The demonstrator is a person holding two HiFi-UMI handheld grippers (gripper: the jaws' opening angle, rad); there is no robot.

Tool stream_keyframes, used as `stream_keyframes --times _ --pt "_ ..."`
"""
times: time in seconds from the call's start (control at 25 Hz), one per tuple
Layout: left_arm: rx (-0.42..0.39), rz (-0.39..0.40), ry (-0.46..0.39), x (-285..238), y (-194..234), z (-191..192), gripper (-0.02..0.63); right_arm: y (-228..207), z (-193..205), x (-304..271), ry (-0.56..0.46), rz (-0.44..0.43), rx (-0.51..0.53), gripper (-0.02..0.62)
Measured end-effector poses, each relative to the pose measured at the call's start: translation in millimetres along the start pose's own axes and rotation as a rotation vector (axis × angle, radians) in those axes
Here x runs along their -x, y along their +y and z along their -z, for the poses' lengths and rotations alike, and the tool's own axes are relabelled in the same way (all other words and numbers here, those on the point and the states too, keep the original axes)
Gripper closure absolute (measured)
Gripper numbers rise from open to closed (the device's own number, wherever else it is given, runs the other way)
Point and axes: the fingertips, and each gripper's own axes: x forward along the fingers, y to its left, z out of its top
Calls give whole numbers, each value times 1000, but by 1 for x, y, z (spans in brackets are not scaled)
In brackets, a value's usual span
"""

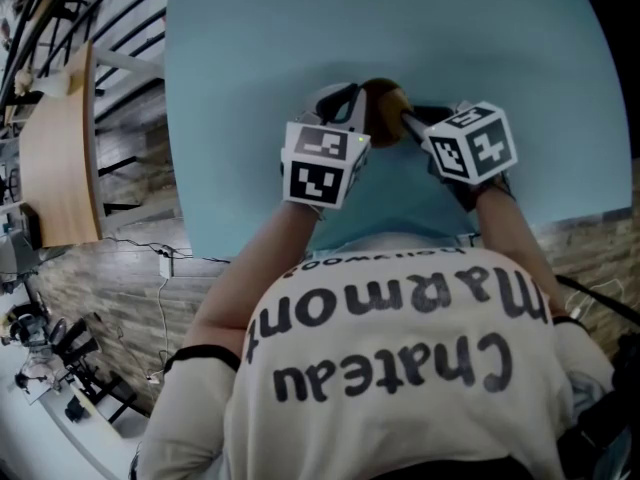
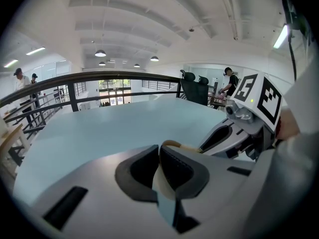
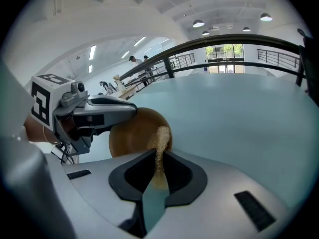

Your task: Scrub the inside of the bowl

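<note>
The blue table (image 1: 250,48) is carrying the brown bowl (image 1: 385,103) on its nearer part, in front of the person and between both tools. The left gripper (image 2: 159,156) is pinching the bowl's thin rim with narrow jaws, while the right gripper (image 3: 159,158) is clamping a fibrous scrub pad (image 3: 161,138) that is touching the bowl. Scrubbing well is probably calling for a firm rim hold and small circling strokes inside. Bare tabletop is lying all around, with edges and the railing (image 3: 239,41) well apart.
</note>
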Motion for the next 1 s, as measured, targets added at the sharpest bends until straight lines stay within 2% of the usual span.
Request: stream_keyframes --times 0.4,1.0 --pt "-46 17 1 0 -8 -3 588 -7 -2 4 -17 32 -2 537" --pt "-39 45 0 -6 -25 -5 588 -13 -9 17 -71 68 43 537"
